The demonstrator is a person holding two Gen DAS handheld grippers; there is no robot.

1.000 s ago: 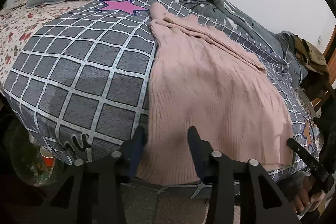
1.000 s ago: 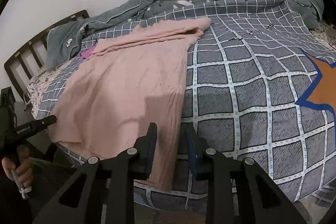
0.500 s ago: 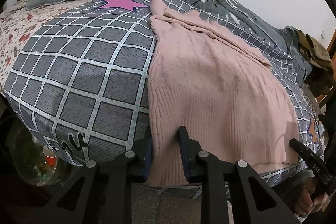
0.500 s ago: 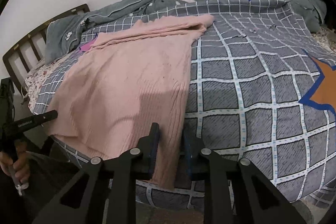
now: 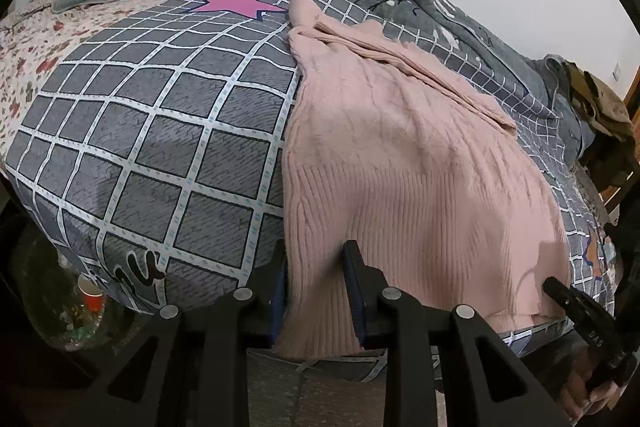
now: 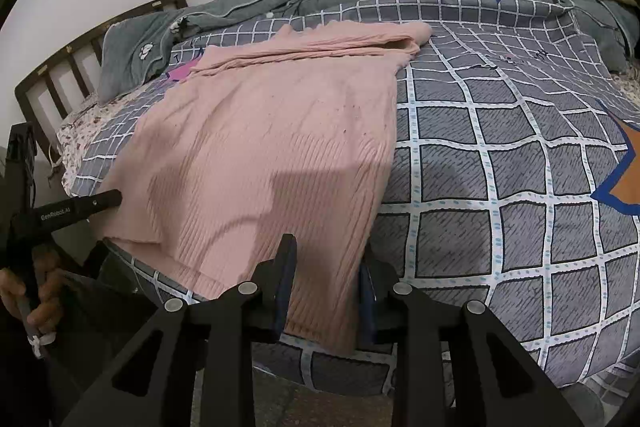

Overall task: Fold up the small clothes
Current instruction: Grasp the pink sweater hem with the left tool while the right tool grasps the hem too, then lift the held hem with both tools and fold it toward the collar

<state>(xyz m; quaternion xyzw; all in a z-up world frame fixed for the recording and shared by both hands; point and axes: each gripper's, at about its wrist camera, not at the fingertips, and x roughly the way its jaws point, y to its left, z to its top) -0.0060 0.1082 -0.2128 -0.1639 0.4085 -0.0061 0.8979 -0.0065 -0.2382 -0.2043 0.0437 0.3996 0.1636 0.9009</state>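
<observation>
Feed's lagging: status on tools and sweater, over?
Left tool just closed on pink sweater hem. Right tool jaws just widened, hem between, grip unclear. Nothing in the way.

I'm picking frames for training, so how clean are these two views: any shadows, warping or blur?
Left wrist view: strong fisheye bend, dark corners; soft shadow on the pink sweater; the left hand-held gripper looks sharp. Right wrist view: same warping; a hard-edged shadow crosses the sweater's hem ahead of the right hand-held gripper; the checked bedcover is evenly lit, no glare.
</observation>
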